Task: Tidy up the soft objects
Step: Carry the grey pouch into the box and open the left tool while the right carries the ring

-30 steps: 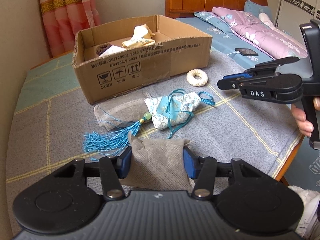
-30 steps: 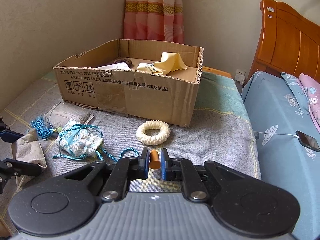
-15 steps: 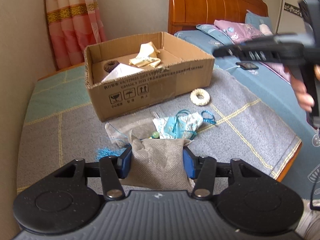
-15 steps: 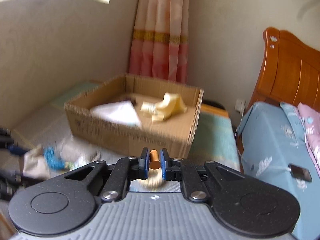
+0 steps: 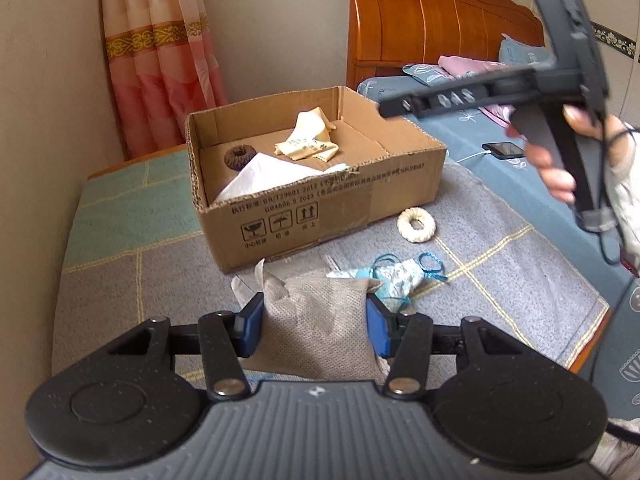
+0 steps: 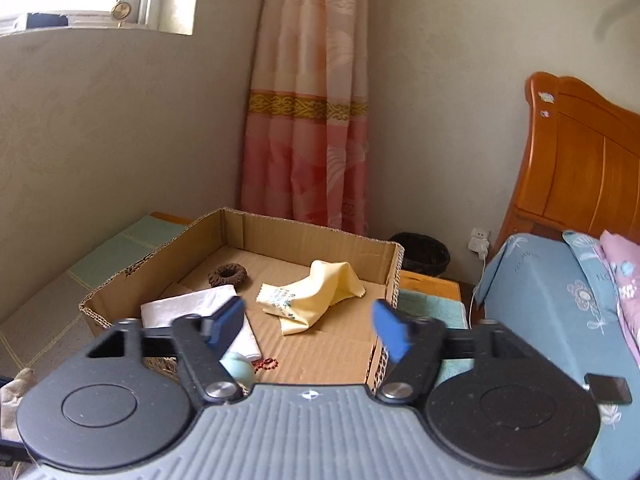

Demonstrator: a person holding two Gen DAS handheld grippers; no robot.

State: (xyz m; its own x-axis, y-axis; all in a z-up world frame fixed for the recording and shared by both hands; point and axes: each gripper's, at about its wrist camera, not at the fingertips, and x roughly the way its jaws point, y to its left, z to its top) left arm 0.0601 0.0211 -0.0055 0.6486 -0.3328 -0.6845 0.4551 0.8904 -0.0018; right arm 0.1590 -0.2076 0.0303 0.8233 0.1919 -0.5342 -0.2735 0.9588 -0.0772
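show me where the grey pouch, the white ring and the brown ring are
grey pouch (image 5: pixel 316 324), left wrist view, middle of its fabric between the left gripper's pads.
white ring (image 5: pixel 416 225), left wrist view, its braided band.
brown ring (image 6: pixel 227 274), right wrist view, its band inside the box.

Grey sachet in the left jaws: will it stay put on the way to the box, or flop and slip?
The grey sachet probably holds: its non-woven fabric looks matte, and the left gripper pinches both sides. It looks stuffed, so it should sag little. It seems light.

Pink curtain (image 6: pixel 308 128) in corner. Wooden headboard (image 5: pixel 424 36). Phone (image 5: pixel 503 149) charging on blue bedsheet (image 6: pixel 536 312). Black wastebasket (image 6: pixel 422 254) beside wall socket (image 6: pixel 479 236).
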